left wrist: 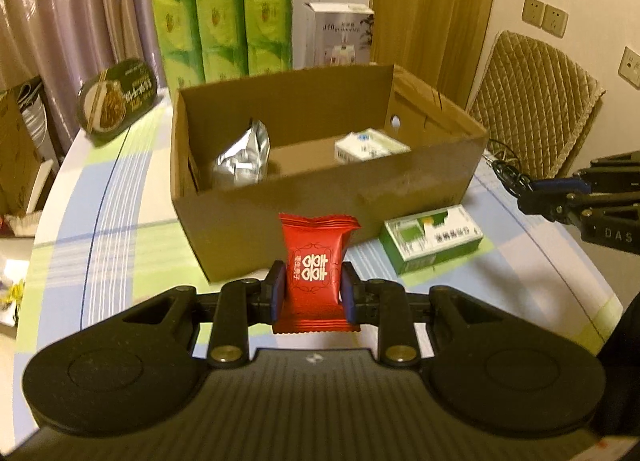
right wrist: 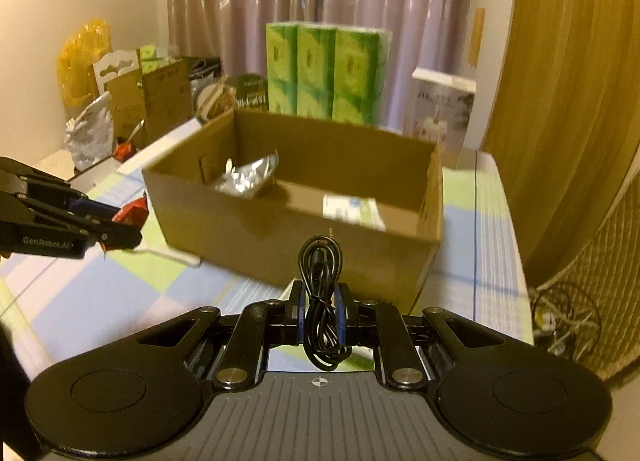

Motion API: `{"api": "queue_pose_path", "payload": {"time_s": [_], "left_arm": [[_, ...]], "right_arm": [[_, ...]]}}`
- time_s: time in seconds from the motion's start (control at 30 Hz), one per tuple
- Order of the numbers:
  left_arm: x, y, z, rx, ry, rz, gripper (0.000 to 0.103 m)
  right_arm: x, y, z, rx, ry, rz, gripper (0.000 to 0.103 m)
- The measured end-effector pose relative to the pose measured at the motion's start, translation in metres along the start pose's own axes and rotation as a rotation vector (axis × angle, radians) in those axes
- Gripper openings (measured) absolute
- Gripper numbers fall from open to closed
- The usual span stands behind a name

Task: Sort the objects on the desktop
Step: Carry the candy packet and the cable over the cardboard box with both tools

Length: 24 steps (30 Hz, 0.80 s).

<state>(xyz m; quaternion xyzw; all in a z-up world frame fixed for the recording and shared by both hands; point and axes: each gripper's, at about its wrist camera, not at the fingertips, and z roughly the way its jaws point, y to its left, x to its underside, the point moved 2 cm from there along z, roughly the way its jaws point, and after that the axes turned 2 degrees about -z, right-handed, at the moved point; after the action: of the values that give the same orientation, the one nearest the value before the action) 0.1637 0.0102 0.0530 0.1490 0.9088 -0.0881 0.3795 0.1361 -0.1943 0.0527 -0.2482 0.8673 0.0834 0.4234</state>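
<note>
Keep left gripper (left wrist: 313, 288) clamped on red foil candy packet (left wrist: 316, 261), right gripper (right wrist: 320, 303) on coiled black cable (right wrist: 322, 301); carry over brown cardboard box (left wrist: 320, 217) ahead.

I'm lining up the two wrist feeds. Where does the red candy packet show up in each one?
Left wrist view: the red candy packet sits low in the centre, clamped upright in the left gripper.
Right wrist view: the same packet is at the left edge, only partly visible past the left gripper's fingers.
Shared landmark: the open cardboard box, behind the packet in the left view, to its right in the other.
</note>
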Motion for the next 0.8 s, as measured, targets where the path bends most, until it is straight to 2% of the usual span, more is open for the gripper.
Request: {"api": "queue_pose_path", "payload": {"time_s": [0.27, 0.53, 0.8], "left_arm": [[-0.032, 0.006, 0.010, 0.015, -0.026, 0.014, 0.023], [-0.069, 0.019, 0.030, 0.017, -0.042, 0.005, 0.023], [-0.096, 0.028, 0.058, 0.015, -0.045, 0.009, 0.023]], "right_arm": [[-0.043, -0.015, 0.008, -0.002, -0.053, 0.002, 0.011], [-0.082, -0.021, 0.039, -0.008, -0.075, -0.044, 0.011], [-0.095, -0.018, 0.086, -0.030, -0.043, -0.067, 0.011]]}}
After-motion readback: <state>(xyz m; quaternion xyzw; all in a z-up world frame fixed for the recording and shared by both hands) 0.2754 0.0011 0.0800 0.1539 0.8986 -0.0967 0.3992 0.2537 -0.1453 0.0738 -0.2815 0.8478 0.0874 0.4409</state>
